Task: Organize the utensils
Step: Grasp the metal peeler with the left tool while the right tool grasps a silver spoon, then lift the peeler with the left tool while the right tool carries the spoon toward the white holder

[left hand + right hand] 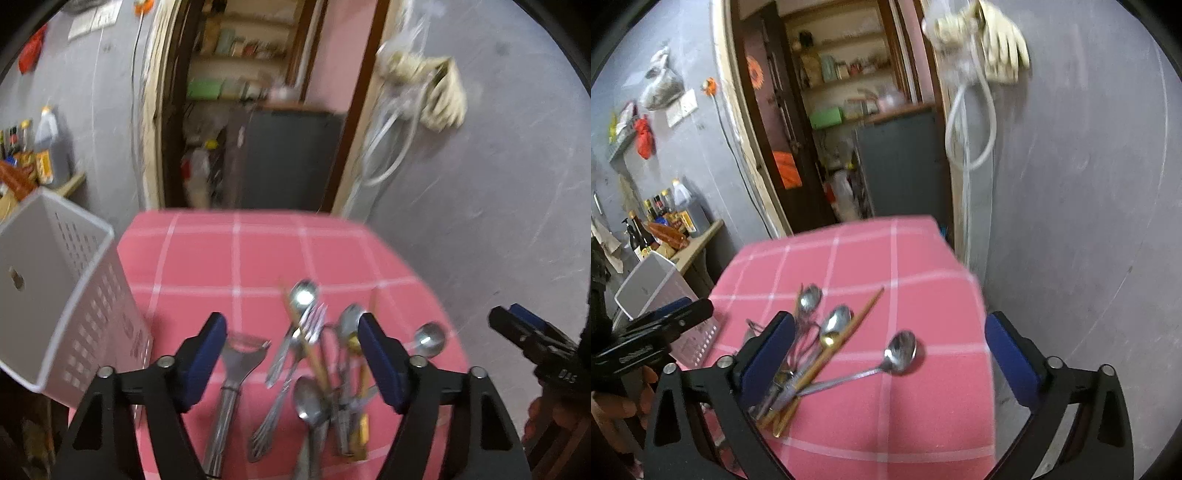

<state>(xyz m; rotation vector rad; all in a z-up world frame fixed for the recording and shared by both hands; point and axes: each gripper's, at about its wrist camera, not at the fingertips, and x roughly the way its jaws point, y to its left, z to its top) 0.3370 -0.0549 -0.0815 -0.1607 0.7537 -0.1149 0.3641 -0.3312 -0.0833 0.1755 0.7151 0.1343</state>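
**Both grippers open over the utensil pile**

Left gripper (291, 354) spread wide above the pink checked counter (258, 254), nothing between its blue pads (201, 362). Right gripper (890, 354) likewise wide open and empty, hanging over the counter's right side; also seen at the right edge of the left wrist view (532, 339).

Utensils heaped in a loose pile (317, 369) near the counter's near edge: spoons, a fork (312, 323) and wooden chopsticks (306, 343) crossing one another. Wide metal spatula-like tool (236, 373) lying just left of the pile, handle toward the near edge. One long-handled spoon (899, 354) reaching out to the right of the heap, bowl up, handle running back into it. Another spoon (303, 295) pointing toward the far edge.

White perforated basket (74, 295) at the counter's left edge, tilted; whether resting on the cloth or hanging off the edge, cannot tell. Interior not fully visible.
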